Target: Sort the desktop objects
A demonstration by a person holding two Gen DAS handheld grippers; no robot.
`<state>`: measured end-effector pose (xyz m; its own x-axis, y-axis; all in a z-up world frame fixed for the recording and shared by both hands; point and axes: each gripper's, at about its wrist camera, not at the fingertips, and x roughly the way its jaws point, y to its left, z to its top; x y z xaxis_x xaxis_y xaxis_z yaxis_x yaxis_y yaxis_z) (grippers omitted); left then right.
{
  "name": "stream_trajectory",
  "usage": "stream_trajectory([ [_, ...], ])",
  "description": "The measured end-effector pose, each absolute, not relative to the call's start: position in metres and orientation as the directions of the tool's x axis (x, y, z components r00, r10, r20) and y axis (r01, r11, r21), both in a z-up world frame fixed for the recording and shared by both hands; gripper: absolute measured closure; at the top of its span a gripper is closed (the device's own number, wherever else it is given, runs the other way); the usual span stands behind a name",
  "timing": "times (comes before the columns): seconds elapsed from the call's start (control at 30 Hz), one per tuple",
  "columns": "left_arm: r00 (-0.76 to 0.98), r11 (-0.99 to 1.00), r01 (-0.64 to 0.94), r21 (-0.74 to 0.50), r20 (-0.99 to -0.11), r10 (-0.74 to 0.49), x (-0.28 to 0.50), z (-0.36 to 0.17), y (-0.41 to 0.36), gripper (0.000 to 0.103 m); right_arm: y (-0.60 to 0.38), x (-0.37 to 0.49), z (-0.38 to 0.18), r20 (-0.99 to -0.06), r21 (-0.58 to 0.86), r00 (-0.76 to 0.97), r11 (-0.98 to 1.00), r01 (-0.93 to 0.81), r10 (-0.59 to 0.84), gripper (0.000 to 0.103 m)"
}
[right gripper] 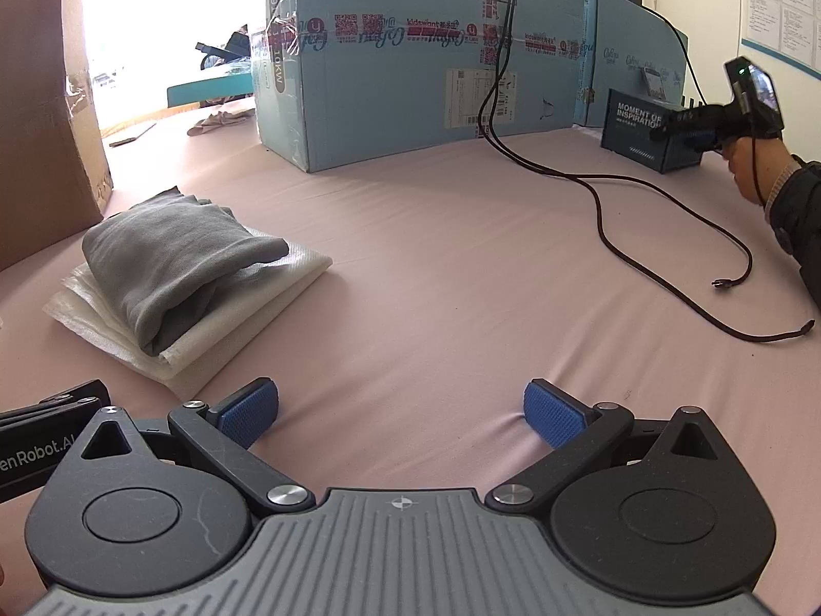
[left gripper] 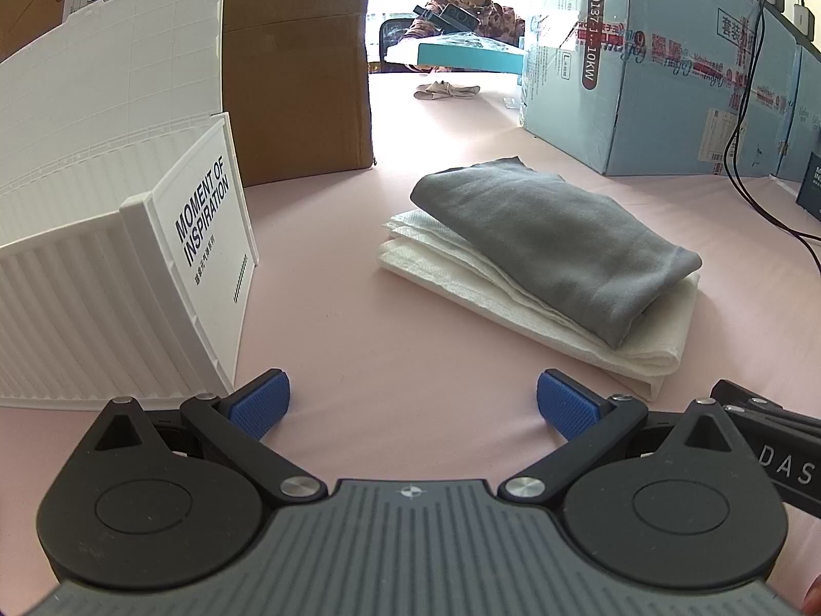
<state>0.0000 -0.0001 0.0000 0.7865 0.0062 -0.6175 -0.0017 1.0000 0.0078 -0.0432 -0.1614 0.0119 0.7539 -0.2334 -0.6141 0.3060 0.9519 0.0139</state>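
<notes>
A folded grey cloth (left gripper: 554,241) lies on top of a folded white cloth (left gripper: 518,303) on the pink table cover. The same grey cloth (right gripper: 179,267) and white cloth (right gripper: 215,339) appear at the left in the right wrist view. A white ribbed storage box (left gripper: 118,277) with its lid up stands to the left. My left gripper (left gripper: 413,403) is open and holds nothing, low over the table between the box and the cloths. My right gripper (right gripper: 400,413) is also open with nothing in it, to the right of the cloth stack.
A brown carton (left gripper: 297,72) stands behind the white box. A large blue carton (right gripper: 421,61) lines the far side. Black cables (right gripper: 667,277) trail over the table at right. A dark blue box (right gripper: 651,128) sits far right, where another person's hand (right gripper: 749,169) holds a gripper. A person sits across the table.
</notes>
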Motion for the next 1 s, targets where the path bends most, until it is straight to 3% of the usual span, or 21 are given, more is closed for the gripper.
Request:
stream_trajectory([
  [1.0,0.789,1.000,-0.005,0.019,-0.614,0.016,0.0001,-0.0015,-0.0028,0.000,-0.1622,-0.0440,0.0099,-0.614,0.014,0.754,0.952,0.305,-0.233,0.000],
])
